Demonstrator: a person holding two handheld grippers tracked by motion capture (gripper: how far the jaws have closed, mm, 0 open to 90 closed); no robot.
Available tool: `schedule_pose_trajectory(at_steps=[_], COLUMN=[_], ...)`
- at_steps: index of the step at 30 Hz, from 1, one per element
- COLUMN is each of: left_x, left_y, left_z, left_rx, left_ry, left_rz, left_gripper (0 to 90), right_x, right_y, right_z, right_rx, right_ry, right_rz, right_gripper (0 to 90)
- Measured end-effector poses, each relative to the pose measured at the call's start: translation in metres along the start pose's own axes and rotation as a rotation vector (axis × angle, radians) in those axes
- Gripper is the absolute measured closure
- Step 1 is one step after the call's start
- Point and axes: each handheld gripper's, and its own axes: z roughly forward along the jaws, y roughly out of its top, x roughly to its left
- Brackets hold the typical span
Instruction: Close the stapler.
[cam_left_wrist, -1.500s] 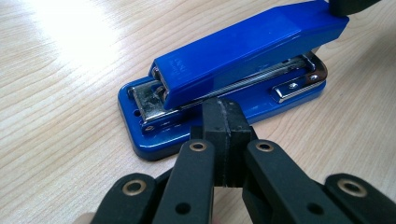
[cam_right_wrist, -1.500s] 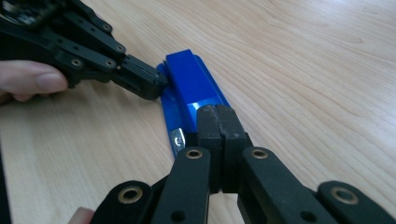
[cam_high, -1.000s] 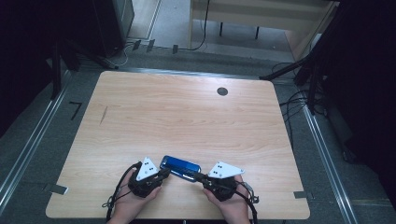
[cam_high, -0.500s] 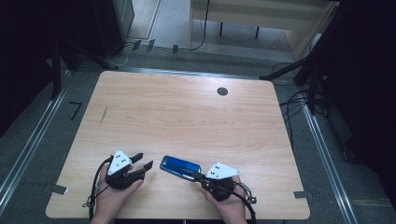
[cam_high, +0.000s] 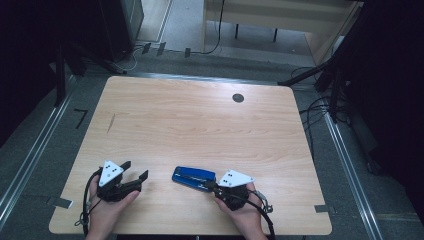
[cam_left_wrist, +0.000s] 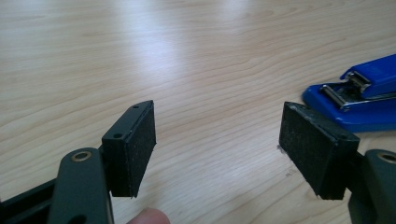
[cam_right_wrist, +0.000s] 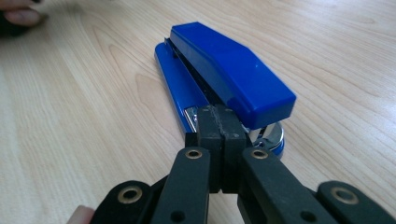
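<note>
Though scuffed-free, stapler (cam_high: 193, 177) looks glossy blue

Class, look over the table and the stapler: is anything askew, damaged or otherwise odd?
Nothing stands out. The blue stapler lies flat and whole on the table, with the right gripper shut at its end. The left gripper, its jaws just opened, has nothing between them.

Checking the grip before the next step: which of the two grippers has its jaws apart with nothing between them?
The left gripper: jaws just opened, clear of the blue stapler. The right gripper is shut at the stapler's end.
</note>
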Motion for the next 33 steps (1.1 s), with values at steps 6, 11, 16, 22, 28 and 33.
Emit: schedule_pose_trajectory(at_steps=[6, 11, 16, 22, 28, 33], left_x=[0.014, 0.026, 0.033, 0.044, 0.049, 0.055], left_y=[-0.003, -0.005, -0.007, -0.008, -0.008, -0.009], left_z=[-0.008, -0.015, -0.018, -0.023, -0.026, -0.028], left_rx=[-0.003, 0.001, 0.010, 0.004, 0.004, 0.002], left_ry=[0.033, 0.068, 0.082, 0.110, 0.136, 0.150], left_rz=[-0.036, -0.064, -0.078, -0.099, -0.104, -0.118], left_gripper=[27.4, 25.9, 24.3, 23.6, 23.4, 23.5], right_x=[-0.003, -0.005, -0.004, -0.005, -0.007, -0.009], right_y=[0.001, 0.000, 0.000, 0.000, 0.000, 0.001], right_z=[0.003, 0.005, 0.007, 0.008, 0.009, 0.010], right_rx=[0.015, 0.016, 0.019, 0.015, 0.008, 0.006], right_ry=[-0.006, -0.009, -0.023, -0.027, -0.032, -0.049], right_rz=[0.000, -0.012, -0.041, -0.033, -0.032, -0.021], right_gripper=[90.0, 90.0, 90.0, 90.0, 90.0, 90.0])
